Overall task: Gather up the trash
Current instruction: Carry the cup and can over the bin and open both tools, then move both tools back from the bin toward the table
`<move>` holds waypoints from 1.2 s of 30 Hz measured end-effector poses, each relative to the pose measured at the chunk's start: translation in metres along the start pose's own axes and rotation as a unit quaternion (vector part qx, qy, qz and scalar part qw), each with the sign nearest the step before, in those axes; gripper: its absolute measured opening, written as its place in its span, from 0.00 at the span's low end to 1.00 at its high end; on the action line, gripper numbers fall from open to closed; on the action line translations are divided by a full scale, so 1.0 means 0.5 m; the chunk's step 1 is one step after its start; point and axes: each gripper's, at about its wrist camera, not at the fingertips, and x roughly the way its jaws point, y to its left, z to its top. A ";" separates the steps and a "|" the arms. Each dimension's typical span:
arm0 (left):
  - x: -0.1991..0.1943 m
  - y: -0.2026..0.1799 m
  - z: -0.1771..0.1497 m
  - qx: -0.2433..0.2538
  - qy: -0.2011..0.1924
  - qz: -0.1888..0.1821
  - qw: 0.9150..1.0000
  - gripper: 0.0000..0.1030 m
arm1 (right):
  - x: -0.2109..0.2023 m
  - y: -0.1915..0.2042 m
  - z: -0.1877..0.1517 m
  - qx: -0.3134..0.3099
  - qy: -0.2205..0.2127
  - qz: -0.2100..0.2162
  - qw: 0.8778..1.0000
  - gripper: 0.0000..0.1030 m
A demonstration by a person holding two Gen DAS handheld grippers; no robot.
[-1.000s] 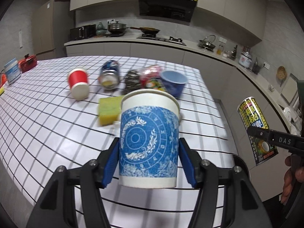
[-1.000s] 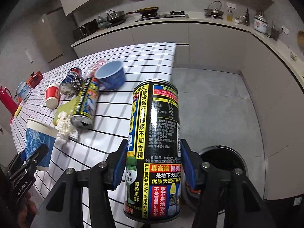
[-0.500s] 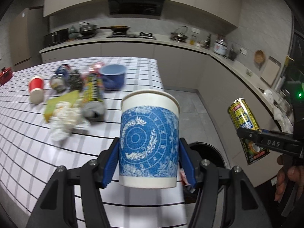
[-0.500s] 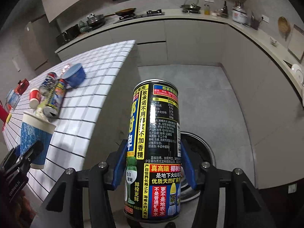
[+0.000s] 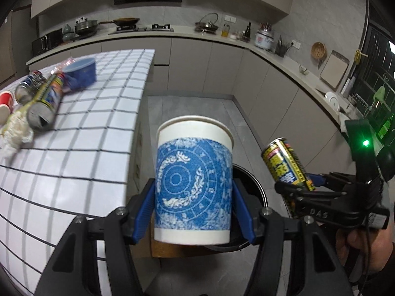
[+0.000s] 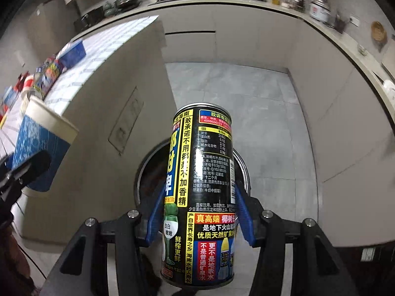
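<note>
My left gripper [image 5: 193,212] is shut on a white paper cup with a blue pattern [image 5: 193,185], held upright past the table's edge, over the floor. Behind and below it is a round black trash bin [image 5: 251,187], mostly hidden by the cup. My right gripper [image 6: 197,212] is shut on a tall black and yellow drink can [image 6: 200,192], held above the bin's opening [image 6: 148,172]. The can [image 5: 286,165] and right gripper [image 5: 296,192] show at the right of the left wrist view. The cup [image 6: 39,153] shows at the left of the right wrist view.
The white tiled table [image 5: 74,148] is at the left. On it lie a spray can [image 5: 45,103], a blue bowl [image 5: 81,74], another can [image 5: 28,86], a red cup [image 5: 5,103] and crumpled paper [image 5: 14,130]. Grey cabinets [image 5: 271,93] line the right and the back.
Both grippers have moved right, off the table and over the floor. The trash bin has come closer under the can and the cup. Both grips are unchanged.
</note>
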 end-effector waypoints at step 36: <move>0.130 -0.064 -0.011 -0.033 0.037 0.056 0.997 0.91 | 0.160 -0.105 -0.013 0.001 0.047 0.028 0.999 0.82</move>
